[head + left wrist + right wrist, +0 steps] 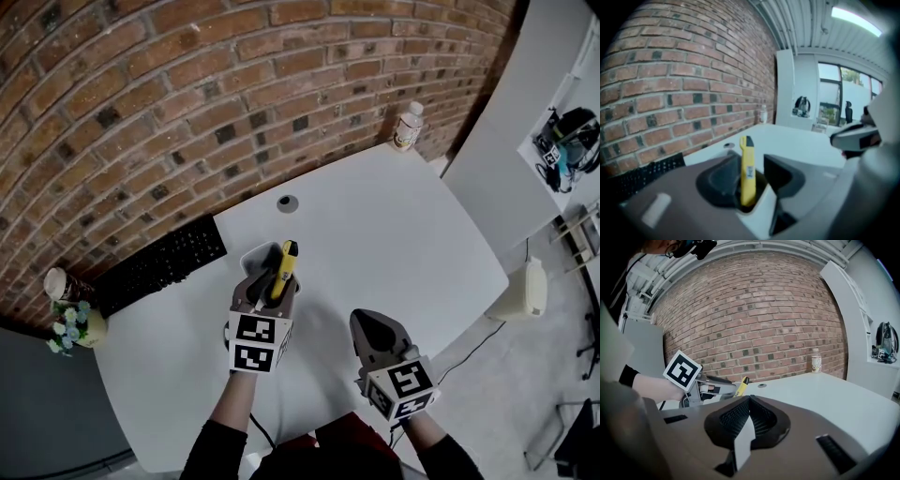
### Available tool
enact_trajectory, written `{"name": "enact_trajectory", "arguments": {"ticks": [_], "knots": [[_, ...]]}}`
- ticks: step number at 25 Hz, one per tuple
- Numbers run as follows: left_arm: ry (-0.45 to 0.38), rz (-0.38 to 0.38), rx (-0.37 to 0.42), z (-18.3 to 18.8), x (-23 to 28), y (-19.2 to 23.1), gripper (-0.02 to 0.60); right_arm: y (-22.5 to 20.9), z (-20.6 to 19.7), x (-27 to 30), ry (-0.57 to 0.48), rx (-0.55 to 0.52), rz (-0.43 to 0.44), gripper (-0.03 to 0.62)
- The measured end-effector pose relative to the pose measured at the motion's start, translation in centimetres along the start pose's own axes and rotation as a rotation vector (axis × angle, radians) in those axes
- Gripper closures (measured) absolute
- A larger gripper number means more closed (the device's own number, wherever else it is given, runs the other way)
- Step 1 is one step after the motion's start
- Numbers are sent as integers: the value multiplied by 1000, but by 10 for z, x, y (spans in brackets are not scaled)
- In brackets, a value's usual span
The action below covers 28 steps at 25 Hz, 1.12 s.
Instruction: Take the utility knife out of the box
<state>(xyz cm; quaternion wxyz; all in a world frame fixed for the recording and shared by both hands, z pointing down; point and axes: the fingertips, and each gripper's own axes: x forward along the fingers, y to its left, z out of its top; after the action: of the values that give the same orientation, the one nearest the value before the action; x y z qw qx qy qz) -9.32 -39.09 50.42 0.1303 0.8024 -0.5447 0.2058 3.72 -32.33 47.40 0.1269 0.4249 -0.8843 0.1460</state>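
A yellow utility knife (285, 266) with a black tip stands upright in a small white box (255, 255) on the white table (394, 234). My left gripper (267, 281) reaches over the box with its jaws on either side of the knife. In the left gripper view the knife (747, 173) rises between the open jaws of the left gripper (751, 182), with a gap showing on its right side; the box is hidden there. My right gripper (371, 324) hovers to the right, shut and empty. The right gripper (750, 401) view shows the knife (742, 385) and the left gripper (708, 389) ahead.
A black keyboard (164, 267) lies by the brick wall, with a flower pot (73, 326) at its left. A bottle (408, 126) stands at the table's far corner. A round cable hole (287, 202) sits beyond the box. A pale chair (525, 291) stands off the table's right edge.
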Motion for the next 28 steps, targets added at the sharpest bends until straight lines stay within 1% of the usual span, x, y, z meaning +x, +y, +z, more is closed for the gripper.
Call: {"name": "enact_trajectory", "arguments": {"ticks": [10,17,22,26,28], "knots": [[39,9,-7,0,31,0,411,-20,-1,13,17,1,-16,586],[67,36,30,1,43,1,407,-28,-5,27,31,-2,0,586],[108,62,68,-3,47,0,407,-27,-6,37,43,14,20,586],[128,81,64,-4,51,4,408,-24,-7,41,53,36,39,586],[136,93,64,-5,52,6,408,-25,-8,42,53,26,36,586]]}}
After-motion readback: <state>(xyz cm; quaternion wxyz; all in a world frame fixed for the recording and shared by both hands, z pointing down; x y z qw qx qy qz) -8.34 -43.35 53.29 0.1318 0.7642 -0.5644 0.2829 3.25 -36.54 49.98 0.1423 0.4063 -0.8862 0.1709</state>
